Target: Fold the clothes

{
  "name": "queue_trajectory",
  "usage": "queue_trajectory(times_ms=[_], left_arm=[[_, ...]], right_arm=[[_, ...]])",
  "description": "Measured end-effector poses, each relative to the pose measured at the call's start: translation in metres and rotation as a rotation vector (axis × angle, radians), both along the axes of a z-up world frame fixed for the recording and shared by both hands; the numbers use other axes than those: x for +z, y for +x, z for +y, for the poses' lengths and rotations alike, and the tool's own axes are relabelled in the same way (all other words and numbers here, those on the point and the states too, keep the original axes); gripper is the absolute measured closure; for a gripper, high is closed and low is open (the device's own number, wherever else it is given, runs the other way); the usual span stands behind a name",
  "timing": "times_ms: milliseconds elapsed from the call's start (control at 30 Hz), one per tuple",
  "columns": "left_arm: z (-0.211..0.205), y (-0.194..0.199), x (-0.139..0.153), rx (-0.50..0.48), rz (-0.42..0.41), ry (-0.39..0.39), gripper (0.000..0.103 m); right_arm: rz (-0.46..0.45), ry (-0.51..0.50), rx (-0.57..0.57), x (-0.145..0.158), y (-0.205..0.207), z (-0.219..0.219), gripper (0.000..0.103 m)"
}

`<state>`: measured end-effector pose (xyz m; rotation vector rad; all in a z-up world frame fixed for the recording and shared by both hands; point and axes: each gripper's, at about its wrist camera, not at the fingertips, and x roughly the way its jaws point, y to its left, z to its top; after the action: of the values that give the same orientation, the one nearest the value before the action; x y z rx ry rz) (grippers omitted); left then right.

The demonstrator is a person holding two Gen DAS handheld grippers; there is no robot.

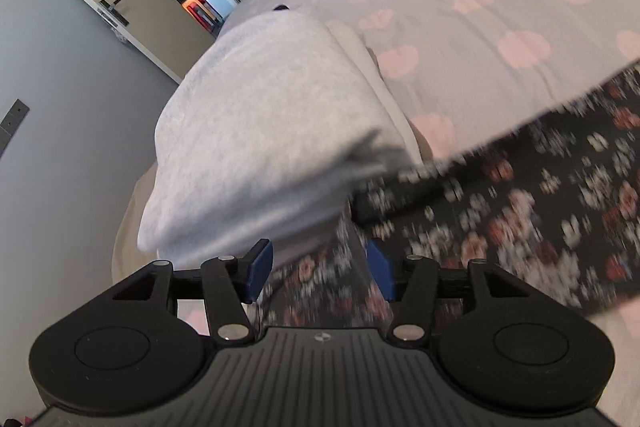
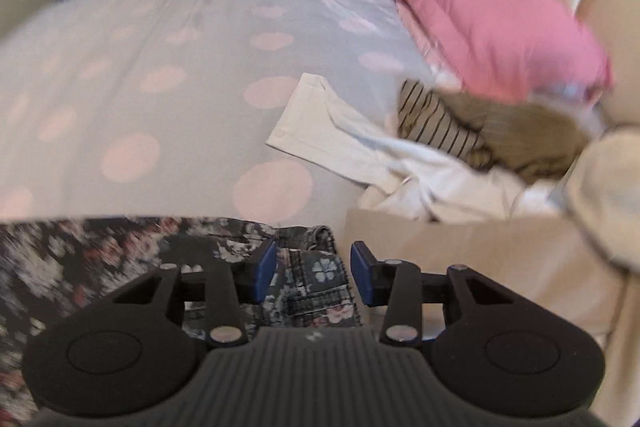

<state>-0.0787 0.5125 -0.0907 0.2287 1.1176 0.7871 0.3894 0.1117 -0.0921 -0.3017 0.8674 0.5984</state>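
Both hand-held grippers, left (image 1: 318, 269) & right (image 2: 314, 269), gape apart, gripping nothing; floral garment (image 2: 316, 283) lies under them at bed (image 2: 160, 47) edge. Risk: it slides off, unheld.

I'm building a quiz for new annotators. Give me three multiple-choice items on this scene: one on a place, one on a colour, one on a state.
1. Where does the pillow lie?
A. on the floor
B. at the bed's far right corner
C. on the floral garment

2. What colour is the pillow?
A. pink
B. green
C. black

3. How does the right gripper stand?
A. clamped on the pillow
B. shut on nothing
C. open

Key: B, it sits at the bed's corner; A, plainly pink; C, a gap shows between its blue pads.
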Motion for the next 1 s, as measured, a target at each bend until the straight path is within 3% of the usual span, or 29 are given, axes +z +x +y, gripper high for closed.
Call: queue_trajectory(times_ms=[67,133,267,333,467,633,700,900,1000], left_arm=[[-0.006,-0.009,-0.003,0.012,-0.001,-0.022,0.053],[-0.008,-0.017,-0.009,0.031,-0.002,-0.061,0.053],[-0.010,-0.030,-0.025,0.086,-0.025,-0.142,0.053],[-0.008,-0.030,-0.034,0.101,0.005,-0.172,0.053],[-0.010,-0.027,-0.038,0.099,0.010,-0.162,0.053],[-0.012,-0.026,-0.037,0.094,-0.016,-0.190,0.053],[-0.013,-0.025,-0.039,0.087,-0.005,-0.188,0.053],[-0.009,-0.024,-0.038,0.092,-0.012,-0.195,0.053],[-0.007,-0.024,-0.037,0.096,-0.021,-0.197,0.053]], right_arm=[[0.010,-0.014,-0.010,-0.005,0.006,-0.001,0.057],[0.025,-0.016,-0.026,-0.012,0.016,-0.001,0.045],[0.133,0.052,-0.057,-0.027,0.031,-0.002,0.046],[0.157,0.062,-0.033,-0.031,0.028,0.003,0.070],[0.058,0.027,0.032,-0.025,0.007,0.011,0.079],[-0.076,0.080,0.042,-0.002,-0.007,0.003,0.085],[-0.115,0.086,0.016,0.001,-0.005,0.006,0.086],[-0.062,0.020,-0.035,-0.030,0.010,0.027,0.085],[-0.050,-0.003,-0.056,-0.039,0.011,0.026,0.066]])
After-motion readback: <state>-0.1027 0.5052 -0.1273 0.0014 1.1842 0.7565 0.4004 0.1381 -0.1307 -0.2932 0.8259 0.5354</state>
